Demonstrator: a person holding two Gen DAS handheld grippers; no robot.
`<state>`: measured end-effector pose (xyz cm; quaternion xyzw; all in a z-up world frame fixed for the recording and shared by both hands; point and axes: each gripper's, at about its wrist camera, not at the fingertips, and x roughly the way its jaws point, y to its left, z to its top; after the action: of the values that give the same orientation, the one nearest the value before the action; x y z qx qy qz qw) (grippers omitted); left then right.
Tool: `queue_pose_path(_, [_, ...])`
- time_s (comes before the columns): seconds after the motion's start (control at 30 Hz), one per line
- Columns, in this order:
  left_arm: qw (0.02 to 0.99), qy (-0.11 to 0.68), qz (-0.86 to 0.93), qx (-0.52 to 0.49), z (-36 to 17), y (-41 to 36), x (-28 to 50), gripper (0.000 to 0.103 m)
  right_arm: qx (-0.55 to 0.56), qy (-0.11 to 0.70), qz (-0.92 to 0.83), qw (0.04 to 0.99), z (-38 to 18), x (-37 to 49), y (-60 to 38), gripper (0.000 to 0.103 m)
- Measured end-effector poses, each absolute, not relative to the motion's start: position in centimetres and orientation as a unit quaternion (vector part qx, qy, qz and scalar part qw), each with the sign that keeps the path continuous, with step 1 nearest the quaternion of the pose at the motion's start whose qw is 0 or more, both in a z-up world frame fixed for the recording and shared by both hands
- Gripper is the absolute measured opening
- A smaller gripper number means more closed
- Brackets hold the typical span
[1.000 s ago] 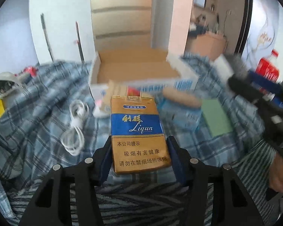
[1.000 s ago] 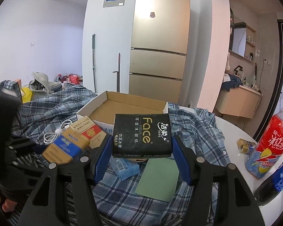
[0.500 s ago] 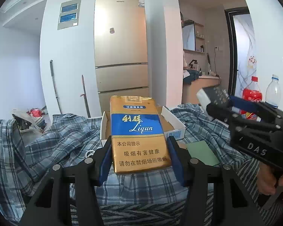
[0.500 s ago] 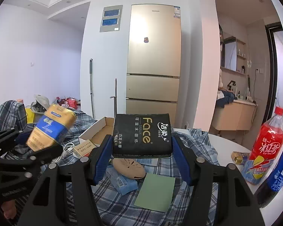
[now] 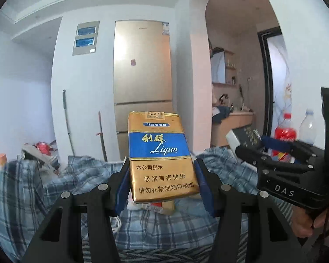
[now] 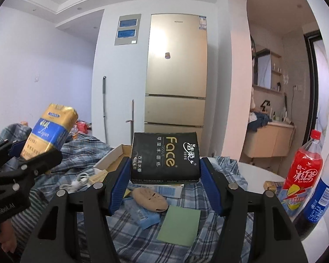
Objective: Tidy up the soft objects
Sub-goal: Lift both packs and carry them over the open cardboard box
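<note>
My left gripper (image 5: 162,186) is shut on a gold and blue Liqun cigarette pack (image 5: 161,156) and holds it high above the table; the pack also shows in the right wrist view (image 6: 49,134). My right gripper (image 6: 164,179) is shut on a black Face tissue pack (image 6: 164,157), held above the plaid cloth (image 6: 142,236). An open cardboard box (image 6: 117,155) sits behind it. On the cloth lie a tan oval pad (image 6: 149,198), a blue packet (image 6: 145,217) and a green pad (image 6: 179,225).
A white cable (image 6: 76,180) and a small carton (image 6: 99,177) lie left of the box. A red iced-tea bottle (image 6: 301,171) and a blue-label bottle (image 6: 320,199) stand at the right on the white table edge. A gold fridge (image 6: 176,74) is behind.
Both grippers have risen with their packs. The left view swung up from the table to the room; the cigarette pack now tilts higher on the left of the right wrist view.
</note>
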<state>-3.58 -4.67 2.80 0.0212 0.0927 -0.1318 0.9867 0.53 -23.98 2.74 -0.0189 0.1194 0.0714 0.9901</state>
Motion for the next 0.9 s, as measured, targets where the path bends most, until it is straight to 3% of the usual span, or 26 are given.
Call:
queue_pose_path(0.43, [0.993,0.030,-0.113,0.023,10.8,-5.3,-2.2,0.058,-0.017,0.039,0.012,0.999,11.6,1.3,-24.0,0.062])
queue_pose_path(0.9, [0.992,-0.034,-0.120,0.001,18.5,-7.3,2.0,0.058,0.084,-0.019,-0.042,0.995,17.9,5.3,-25.0,0.062])
